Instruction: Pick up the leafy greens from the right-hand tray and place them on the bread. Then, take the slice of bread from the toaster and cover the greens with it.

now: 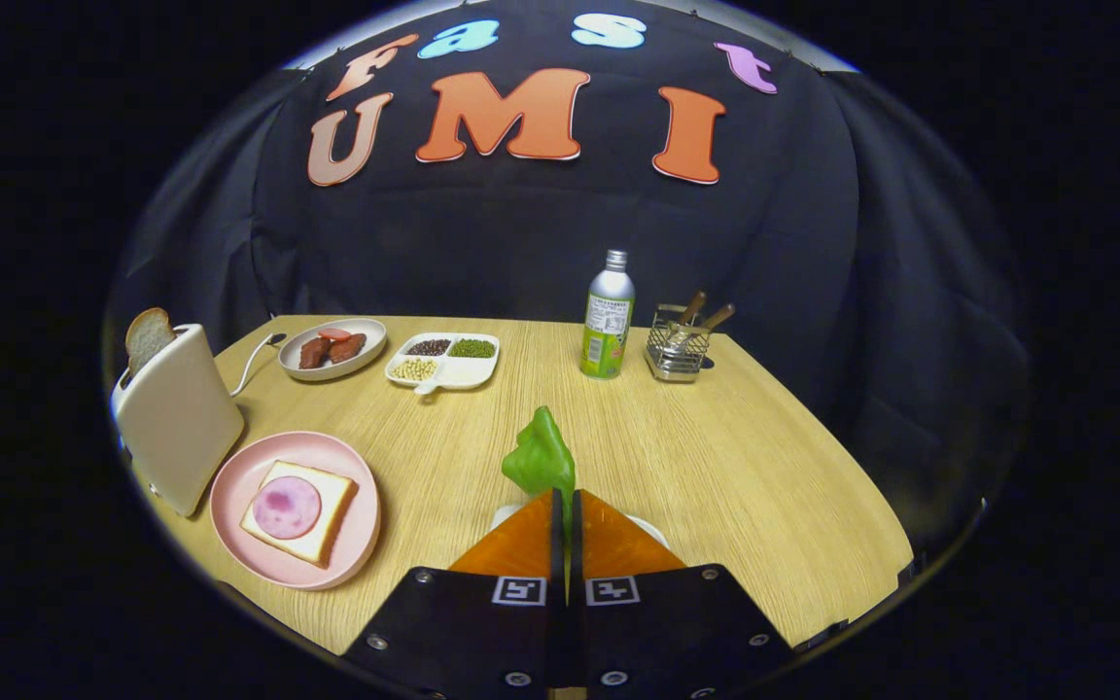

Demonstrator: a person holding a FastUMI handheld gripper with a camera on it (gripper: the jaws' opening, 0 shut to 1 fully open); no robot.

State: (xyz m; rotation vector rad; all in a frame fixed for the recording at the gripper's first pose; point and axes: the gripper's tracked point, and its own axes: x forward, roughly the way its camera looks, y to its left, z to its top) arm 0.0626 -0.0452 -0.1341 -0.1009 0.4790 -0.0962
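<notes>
I see an evenly bright pale wooden tabletop [716,457] against a dark booth wall that swallows the light. Light seems to fall from above: shadows beneath the pink round plate [234,486] and the white toaster [176,418] are short and soft. A faint sheen sits on the silver-and-green drink bottle [608,326]. Focus is sharp through the middle; the orange gripper fingers [521,544], pressed onto a green plastic leaf [541,457], look crisp. Fisheye distortion bows the table's edges and softens detail on the far left and right.

The gripper [565,501] hides most of the white tray [655,530] and the greens' [542,457] lower end.
</notes>
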